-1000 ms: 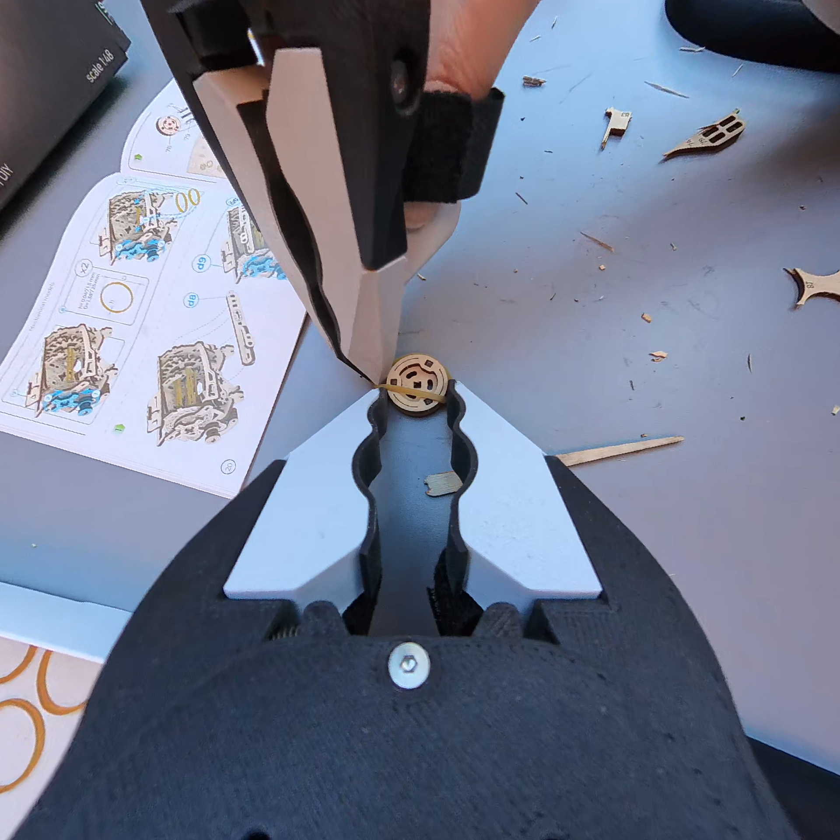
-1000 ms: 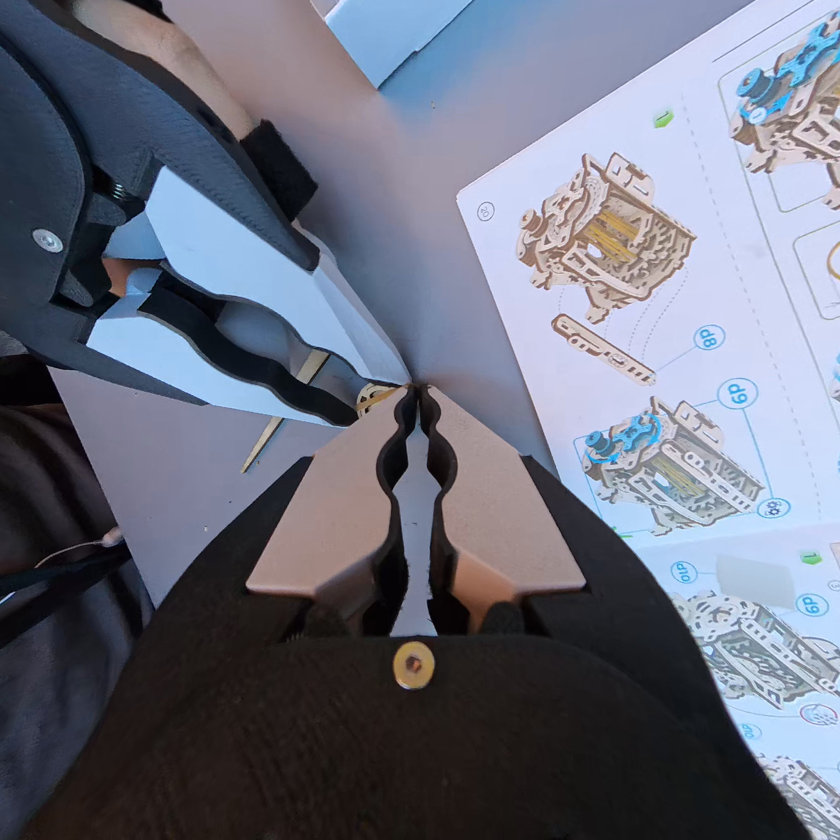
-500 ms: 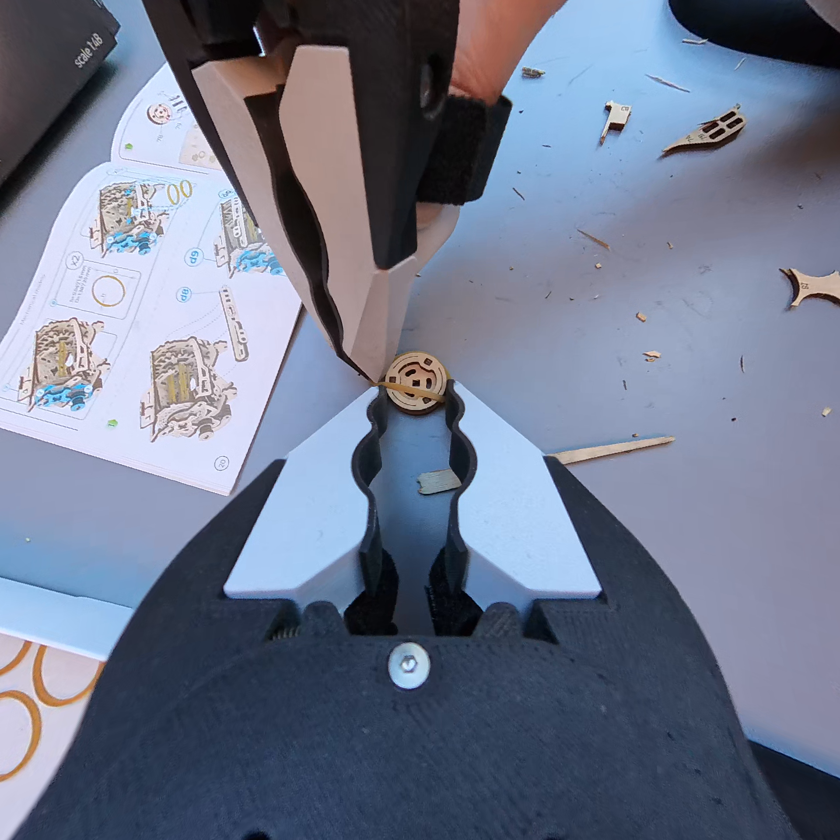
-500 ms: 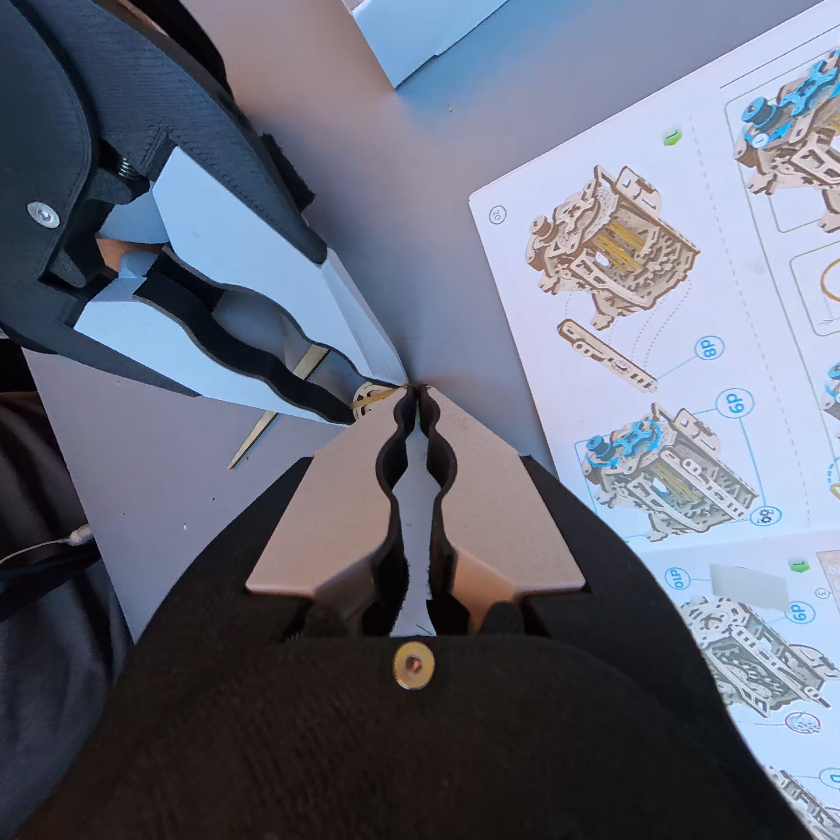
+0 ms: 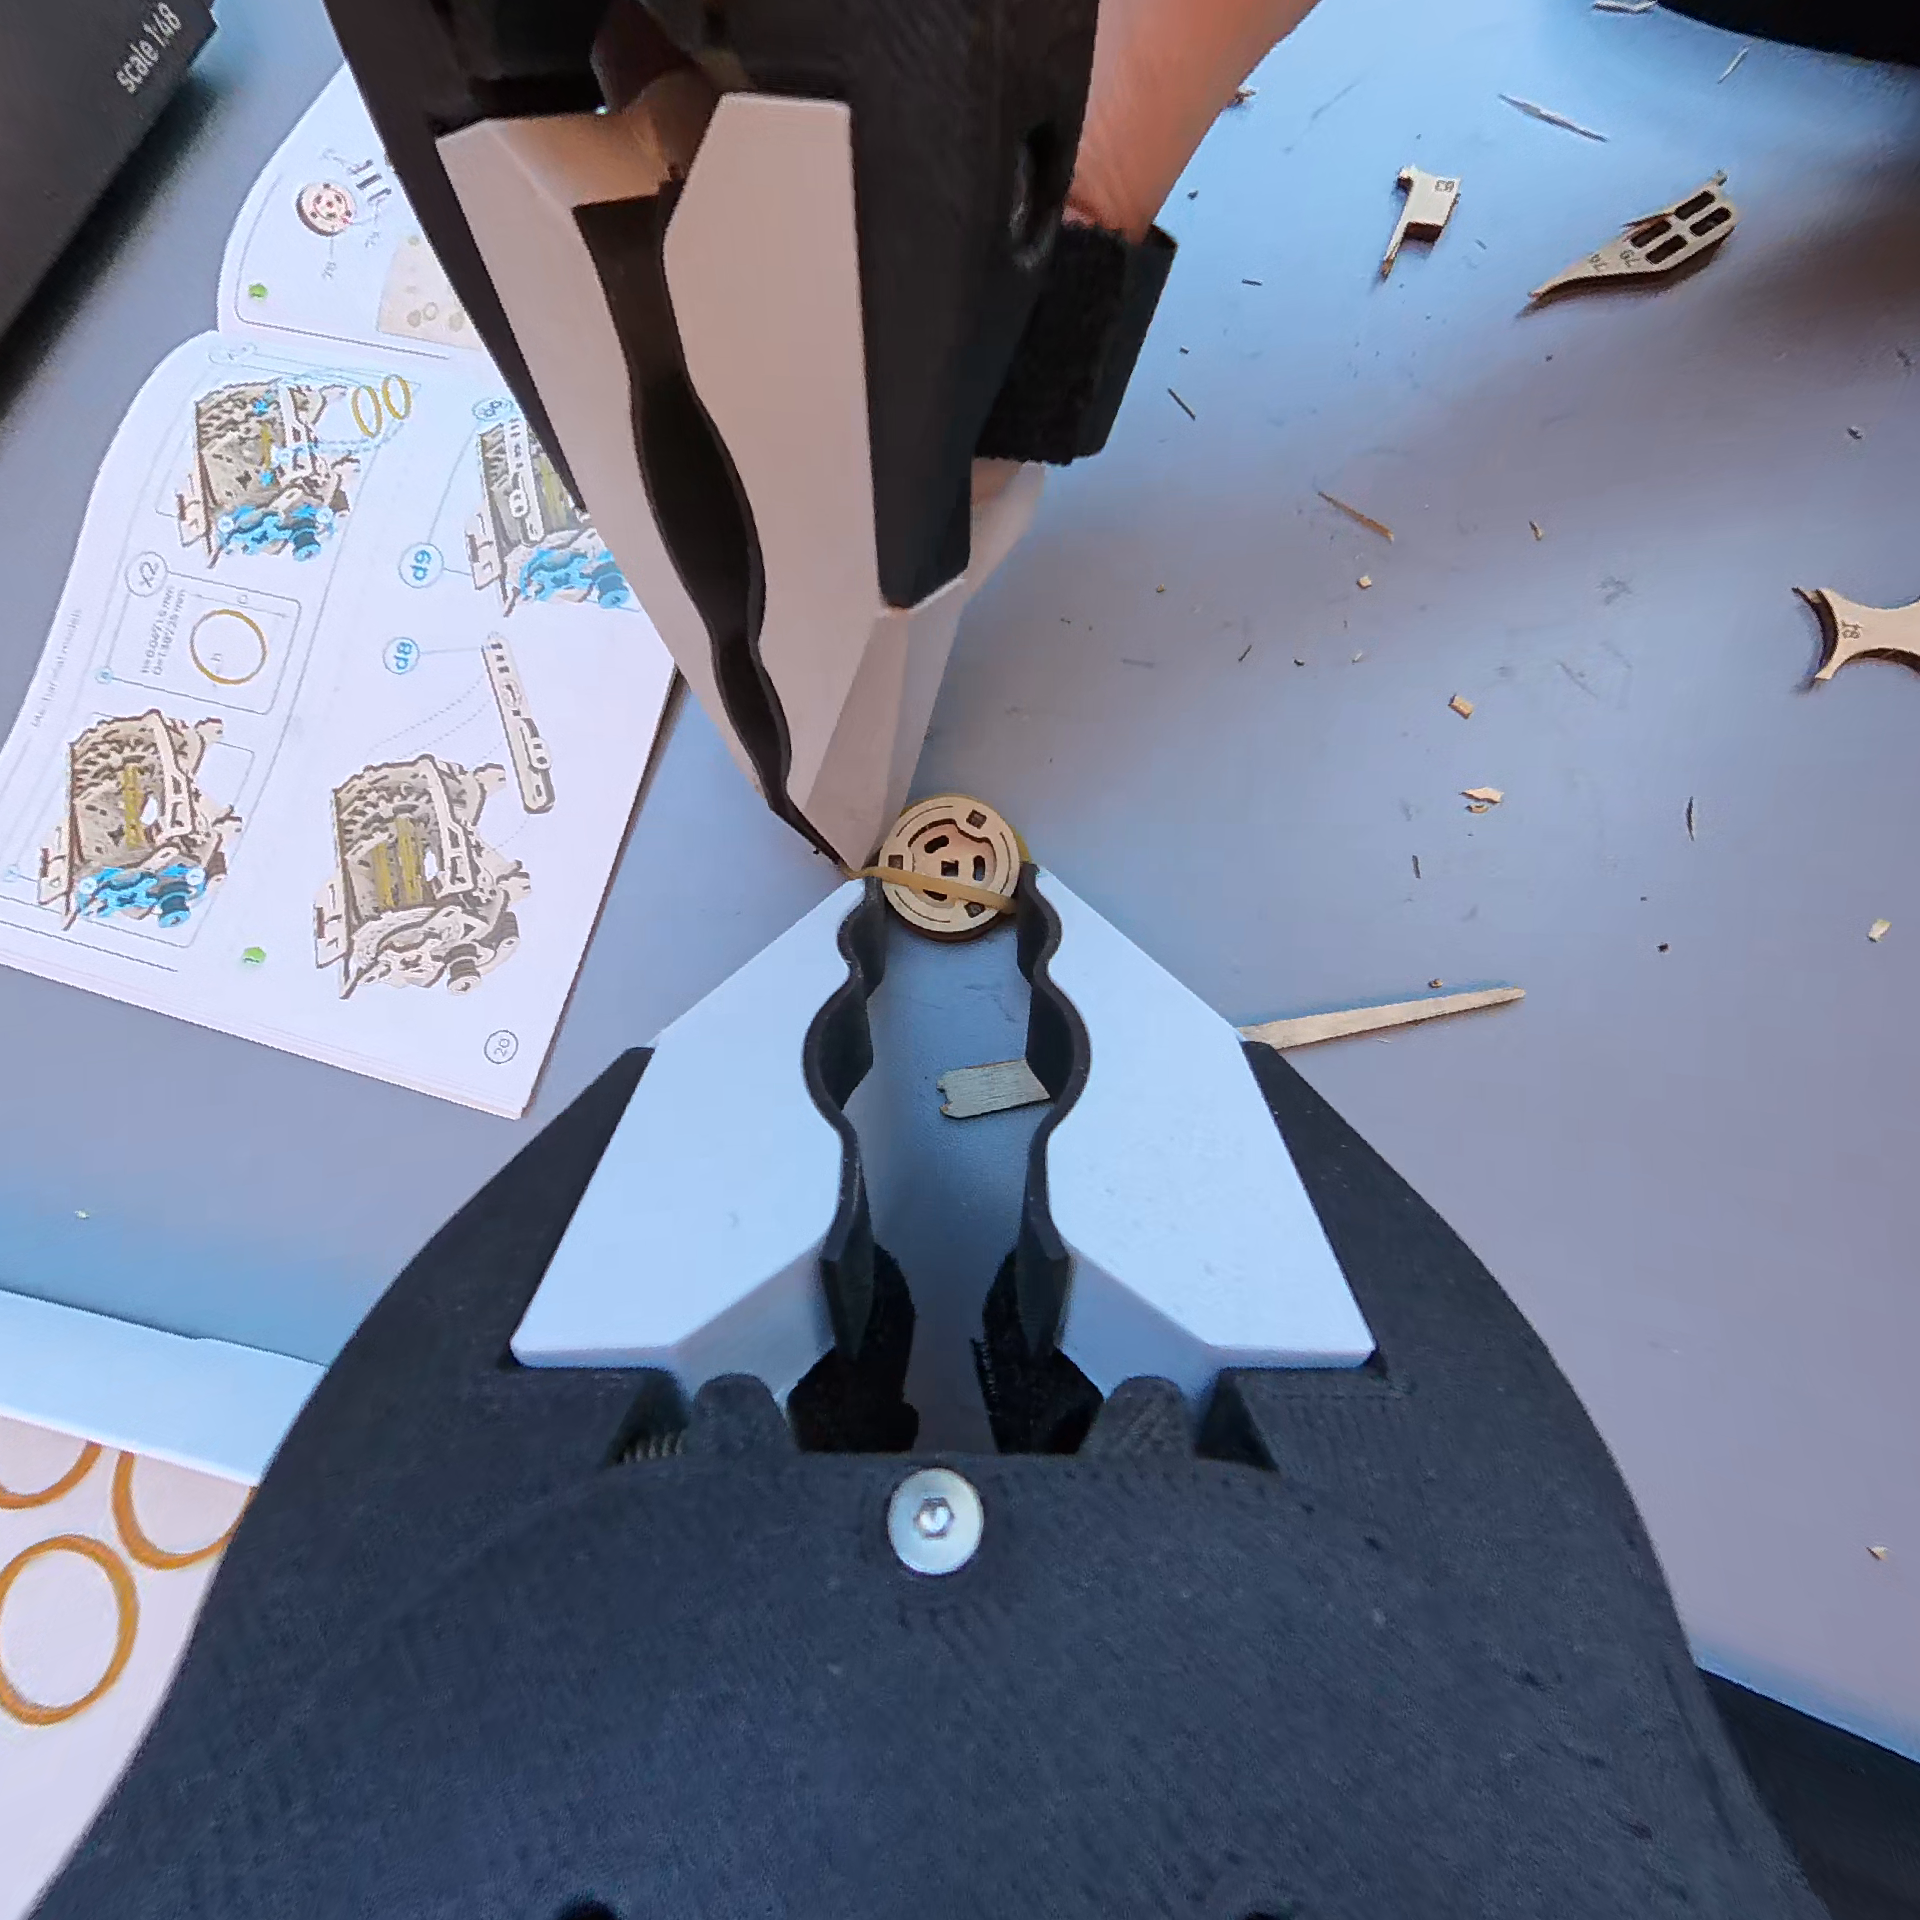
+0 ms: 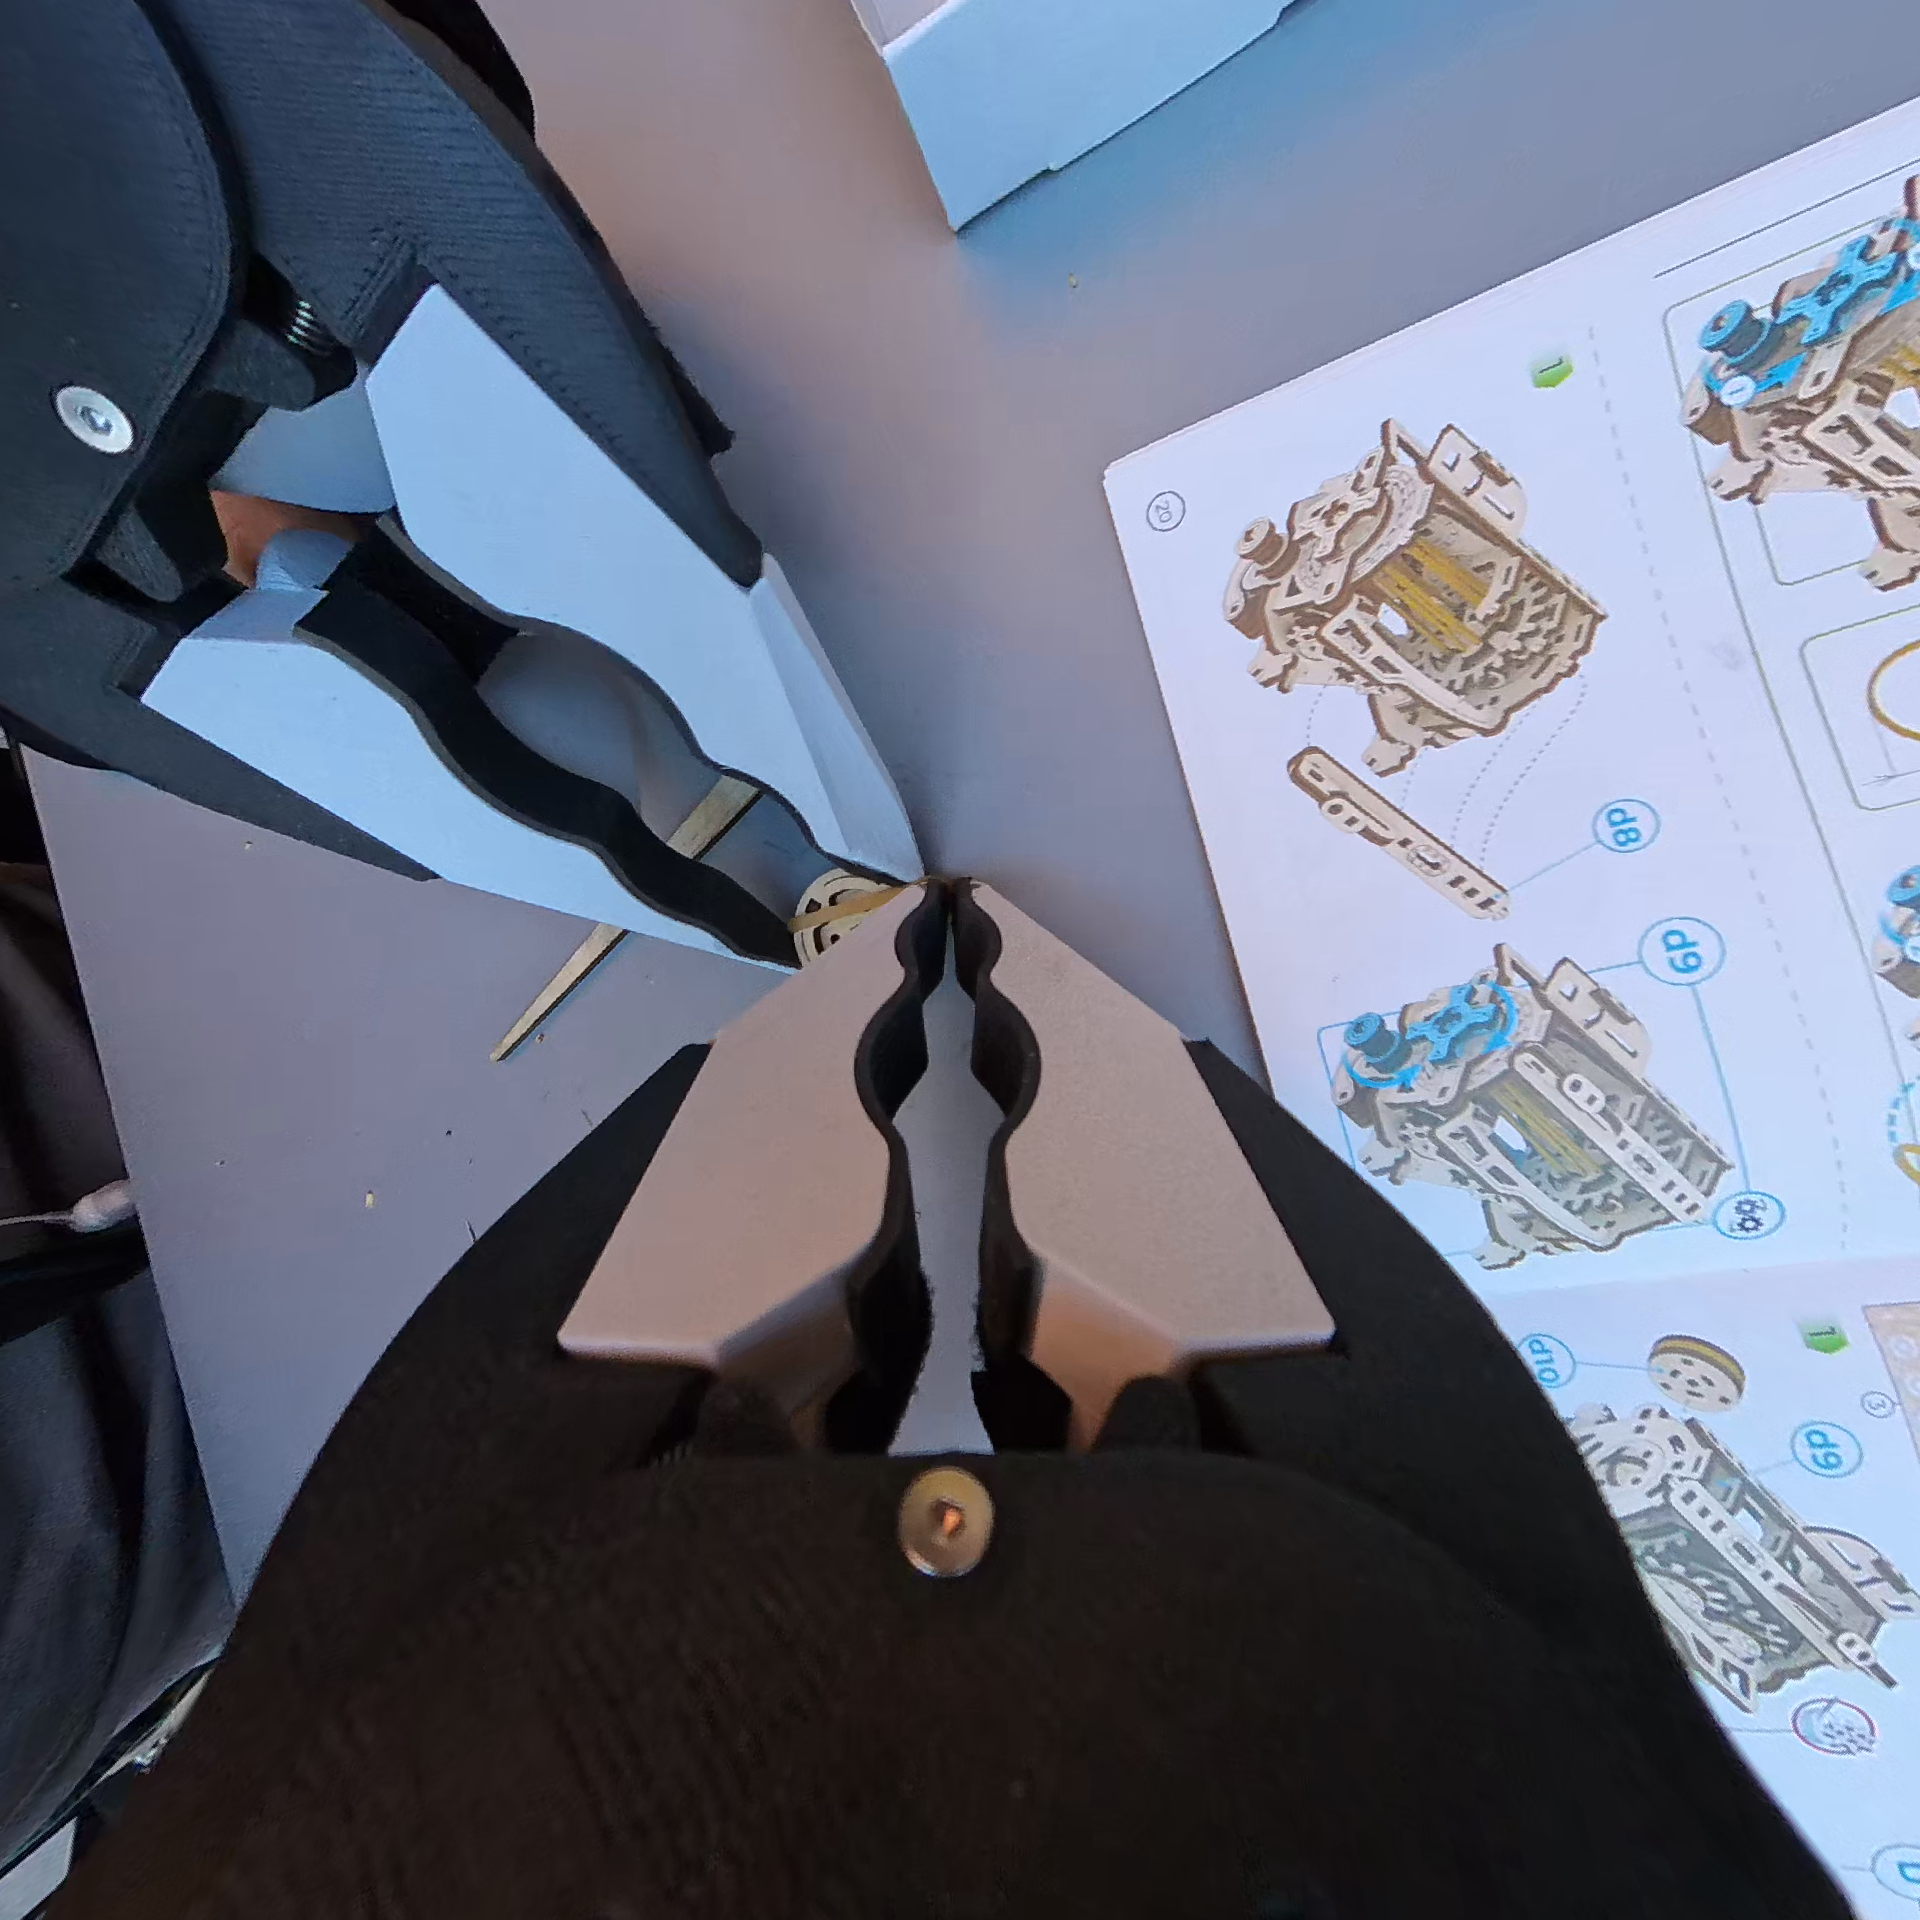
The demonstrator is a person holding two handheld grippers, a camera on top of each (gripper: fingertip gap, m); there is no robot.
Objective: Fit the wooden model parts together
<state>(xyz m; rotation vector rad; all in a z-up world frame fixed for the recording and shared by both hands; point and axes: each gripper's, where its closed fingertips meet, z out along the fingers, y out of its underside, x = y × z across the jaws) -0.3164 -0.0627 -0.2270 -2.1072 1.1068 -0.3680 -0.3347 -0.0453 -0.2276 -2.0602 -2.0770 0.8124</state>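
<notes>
A small round wooden disc [image 5: 948, 871] with cut slots is pinched between the tips of my left gripper [image 5: 945, 896], just above the grey table. A thin yellow rubber band [image 5: 935, 881] stretches across the disc's face. My right gripper [image 6: 951, 896] is shut on the band's end, and its tips almost touch the left gripper's left fingertip. The right gripper reaches down from the top in the left wrist view [image 5: 831, 852]. In the right wrist view the disc [image 6: 831, 920] peeks out between the left gripper's fingers [image 6: 644, 862].
An open instruction booklet [image 5: 312, 675] lies to the left and also shows in the right wrist view [image 6: 1507, 831]. Loose wooden parts [image 5: 1642, 249] and a wooden stick [image 5: 1382, 1013] lie to the right. A small wooden piece [image 5: 992, 1091] lies under my left gripper. A white box [image 6: 1039, 104] stands farther off. Left and right tips are no more than a few centimetres apart. It is some 4 cm from my left tips to the small wooden piece [image 5: 992, 1091].
Both grippers have shifted slightly together over the table. The disc stays in the left gripper and the band stays pinched in the right one.
</notes>
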